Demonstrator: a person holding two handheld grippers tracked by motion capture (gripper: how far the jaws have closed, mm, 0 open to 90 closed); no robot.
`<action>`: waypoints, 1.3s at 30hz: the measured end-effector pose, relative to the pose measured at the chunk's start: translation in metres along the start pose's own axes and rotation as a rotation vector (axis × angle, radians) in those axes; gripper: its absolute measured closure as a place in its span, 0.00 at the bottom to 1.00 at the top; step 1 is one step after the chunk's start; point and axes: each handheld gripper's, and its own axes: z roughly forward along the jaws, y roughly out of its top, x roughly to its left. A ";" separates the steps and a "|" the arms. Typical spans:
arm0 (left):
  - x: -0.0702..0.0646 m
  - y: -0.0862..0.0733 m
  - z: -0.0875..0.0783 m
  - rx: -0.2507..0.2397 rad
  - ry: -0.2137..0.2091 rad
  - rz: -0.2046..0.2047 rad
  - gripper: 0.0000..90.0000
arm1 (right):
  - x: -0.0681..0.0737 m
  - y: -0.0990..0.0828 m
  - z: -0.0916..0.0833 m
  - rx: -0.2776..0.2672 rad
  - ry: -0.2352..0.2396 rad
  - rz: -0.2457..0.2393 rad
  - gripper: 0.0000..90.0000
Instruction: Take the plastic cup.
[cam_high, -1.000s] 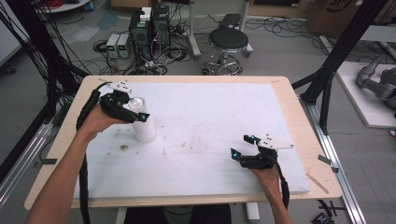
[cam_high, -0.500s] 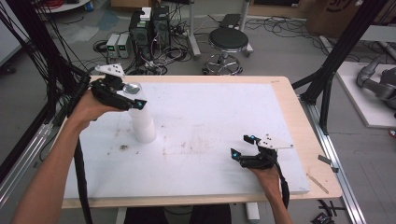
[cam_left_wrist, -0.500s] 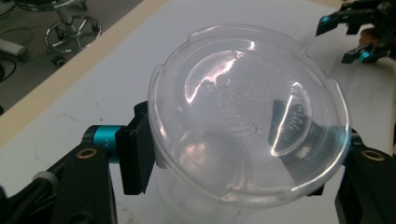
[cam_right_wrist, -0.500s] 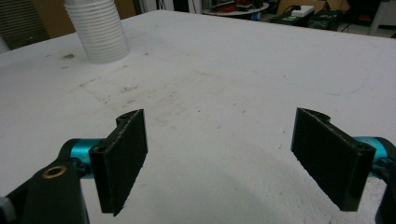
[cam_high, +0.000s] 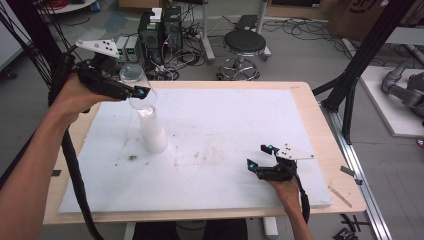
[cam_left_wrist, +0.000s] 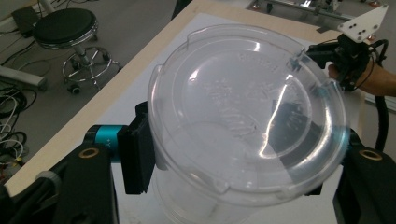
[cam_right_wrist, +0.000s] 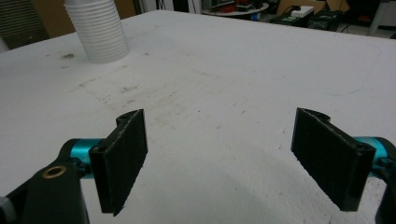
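While the left gripper (cam_high: 141, 92) clamps a clear, ribbed-rim plastic cup (cam_left_wrist: 243, 126) above the white stack of cups (cam_high: 151, 129), the right gripper (cam_high: 260, 157) rests wide open on the scuffed foam mat (cam_high: 225, 125).

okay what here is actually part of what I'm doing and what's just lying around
In use: clear plastic cup clamped in the left gripper; white cup stack; white mat; right gripper, open, idle.

Just around: stool; electronics and cables on the floor.
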 end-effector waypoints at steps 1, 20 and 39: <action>-0.003 -0.001 0.001 -0.011 -0.009 -0.003 0.39 | 0.000 0.000 0.000 -0.002 0.000 0.001 0.20; -0.071 -0.059 0.053 -0.225 -0.189 0.027 0.39 | -0.002 0.000 -0.001 -0.016 0.016 0.014 0.20; -0.097 -0.105 0.103 -0.358 -0.272 -0.003 0.39 | -0.002 -0.001 -0.002 -0.016 0.021 0.011 0.20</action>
